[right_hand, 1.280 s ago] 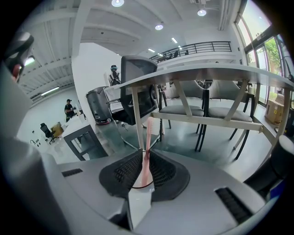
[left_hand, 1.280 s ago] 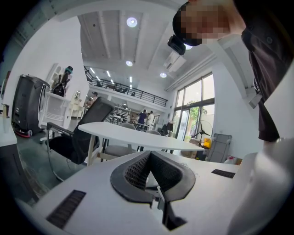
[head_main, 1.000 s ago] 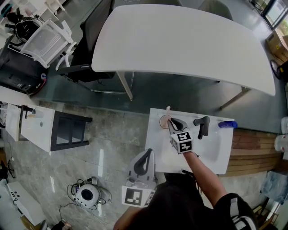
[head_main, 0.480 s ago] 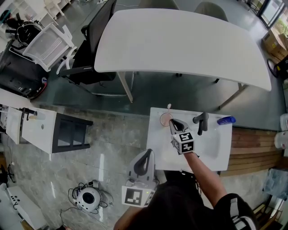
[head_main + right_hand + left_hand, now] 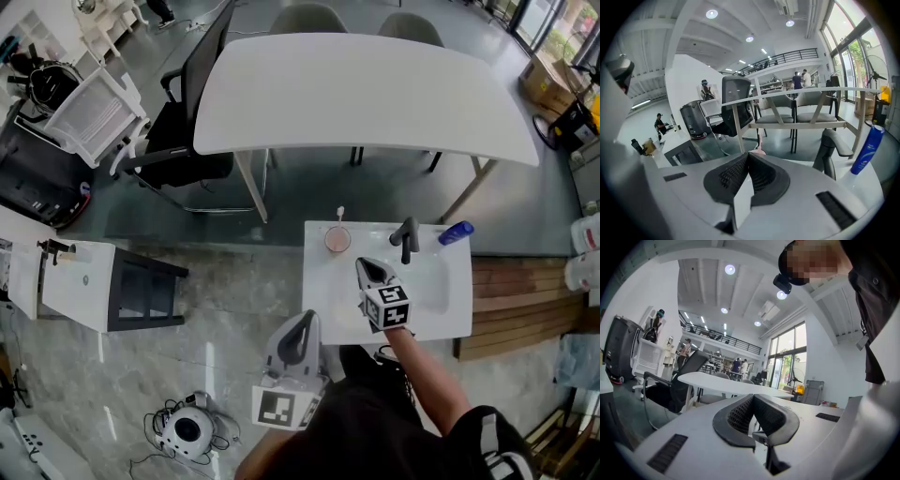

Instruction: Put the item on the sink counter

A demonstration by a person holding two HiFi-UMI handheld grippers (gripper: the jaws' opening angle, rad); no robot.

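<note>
cup [image 5: 337,240] stands on sink counter [image 5: 323,295]

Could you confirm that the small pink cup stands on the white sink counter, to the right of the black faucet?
Not quite: the head view shows the small pink cup on the white sink counter to the left of the black faucet, not to its right. The blue bottle is what stands to the right of the faucet.

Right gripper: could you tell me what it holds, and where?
Nothing; the right gripper is shut and empty, the cup standing apart on the sink counter.
</note>
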